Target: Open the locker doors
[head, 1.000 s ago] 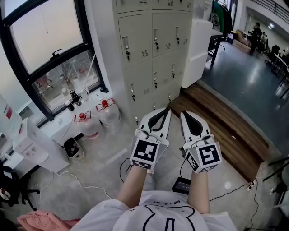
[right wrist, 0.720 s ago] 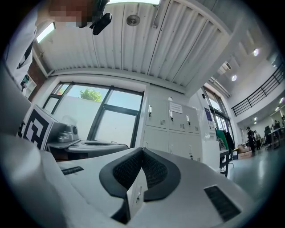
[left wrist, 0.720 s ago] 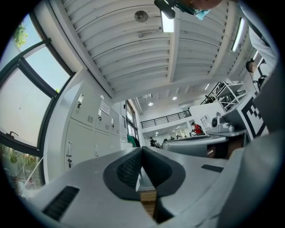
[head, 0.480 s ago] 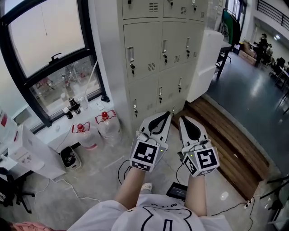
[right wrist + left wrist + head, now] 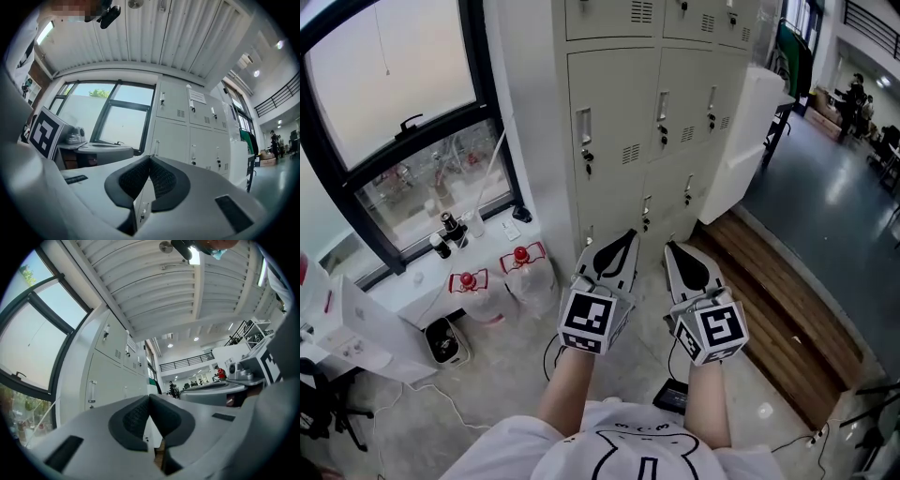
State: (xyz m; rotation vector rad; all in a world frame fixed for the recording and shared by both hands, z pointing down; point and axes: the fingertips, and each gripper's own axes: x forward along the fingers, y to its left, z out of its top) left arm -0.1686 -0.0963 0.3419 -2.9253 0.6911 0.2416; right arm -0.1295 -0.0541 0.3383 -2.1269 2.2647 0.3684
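Lockers (image 5: 623,141): pale grey, dark vent slits. Left gripper (image 5: 629,233), right gripper (image 5: 668,247): white shells, black pads, cubes with black-and-white square markers. Water bottles (image 5: 528,274): clear, red caps. Window frame (image 5: 476,84): black. Step (image 5: 787,300): brown wood

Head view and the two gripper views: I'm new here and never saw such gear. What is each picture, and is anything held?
A person holds a two-jaw gripper in each hand: left gripper, right gripper. The head view looks down from the person's head; each gripper view looks along its own jaws. Both grippers are shut and empty. Ahead stand grey lockers, all closed. On the floor beside them sit two red-capped water jugs.
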